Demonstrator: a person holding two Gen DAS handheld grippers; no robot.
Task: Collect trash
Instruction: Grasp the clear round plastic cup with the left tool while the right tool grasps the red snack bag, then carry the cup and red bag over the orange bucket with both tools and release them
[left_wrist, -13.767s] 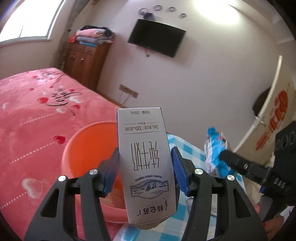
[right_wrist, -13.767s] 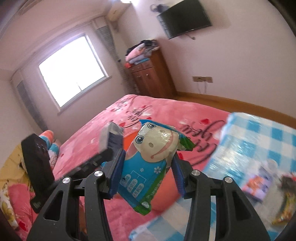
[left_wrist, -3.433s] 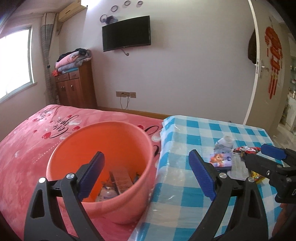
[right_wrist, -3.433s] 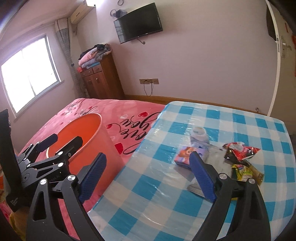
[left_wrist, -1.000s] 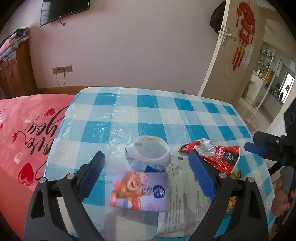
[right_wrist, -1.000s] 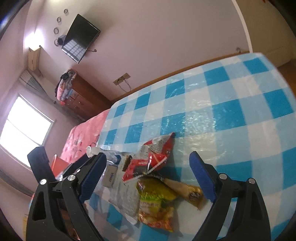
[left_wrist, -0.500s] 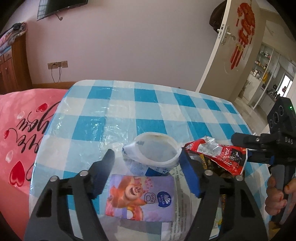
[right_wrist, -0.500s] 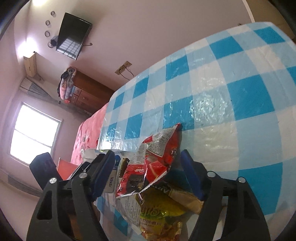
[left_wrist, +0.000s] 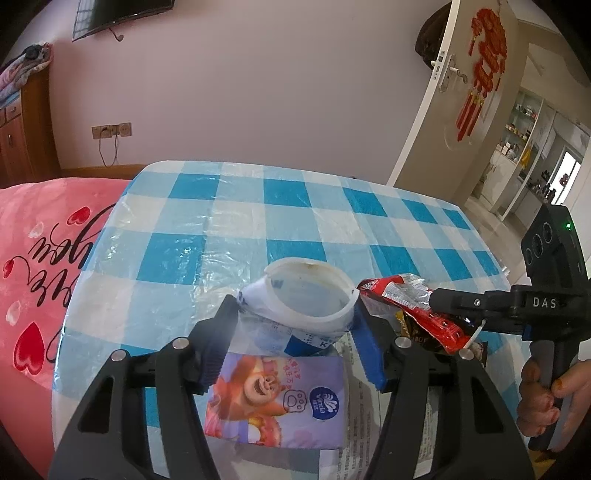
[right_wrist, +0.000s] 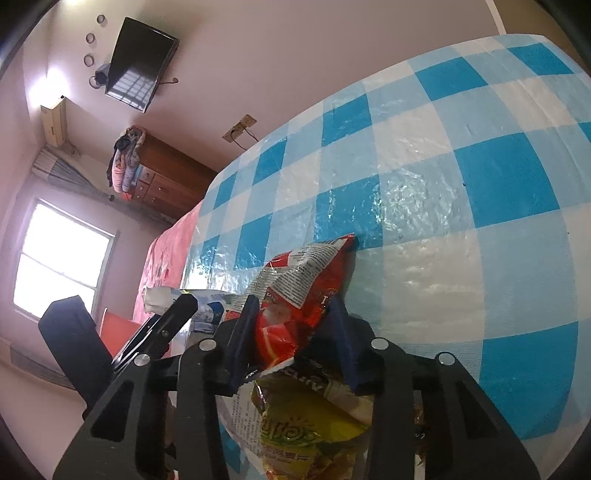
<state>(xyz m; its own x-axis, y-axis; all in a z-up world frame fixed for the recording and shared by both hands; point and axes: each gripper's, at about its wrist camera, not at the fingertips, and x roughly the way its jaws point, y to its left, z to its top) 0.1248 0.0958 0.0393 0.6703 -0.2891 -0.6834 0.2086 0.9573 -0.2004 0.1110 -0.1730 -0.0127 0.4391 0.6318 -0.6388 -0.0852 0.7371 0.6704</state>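
Note:
My left gripper is shut on a crumpled white paper cup on the blue checked table. A purple cartoon tissue pack lies just below the cup, on a printed sheet. My right gripper is shut on a red snack wrapper; that wrapper also shows in the left wrist view with the right gripper beside the cup. A yellow snack bag lies under the red wrapper.
The pink bed borders the table's left edge. The orange bucket peeks out behind the left gripper's body. A wooden dresser and a wall TV stand at the far wall. An open door is at the right.
Both grippers have closed over the last second: the left onto the paper cup, the right onto the red wrapper. Both also moved closer to the trash.

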